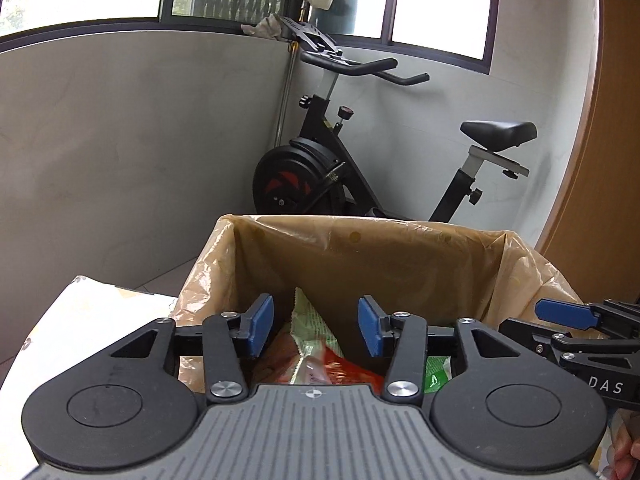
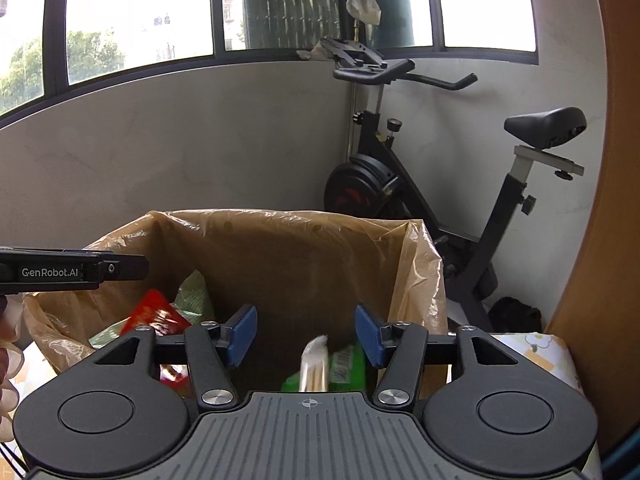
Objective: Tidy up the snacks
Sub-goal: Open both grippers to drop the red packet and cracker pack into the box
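Fingers (image 1: 264, 320) apart; nothing held.

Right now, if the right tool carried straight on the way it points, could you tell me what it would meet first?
Probably the green snack packet lying in the lined box, just below and ahead of the open right tool. A blurred pale packet sits beside it, so depth is uncertain; the box's far wall lies beyond.

In the right wrist view a pale wrapper (image 2: 315, 364) inside the lined bin (image 2: 416, 264) is smeared by blur, its print unreadable. The left gripper's body hides the lower part of the snack packets (image 1: 316, 344). A hand (image 1: 626, 450) is cut off by the frame edge.
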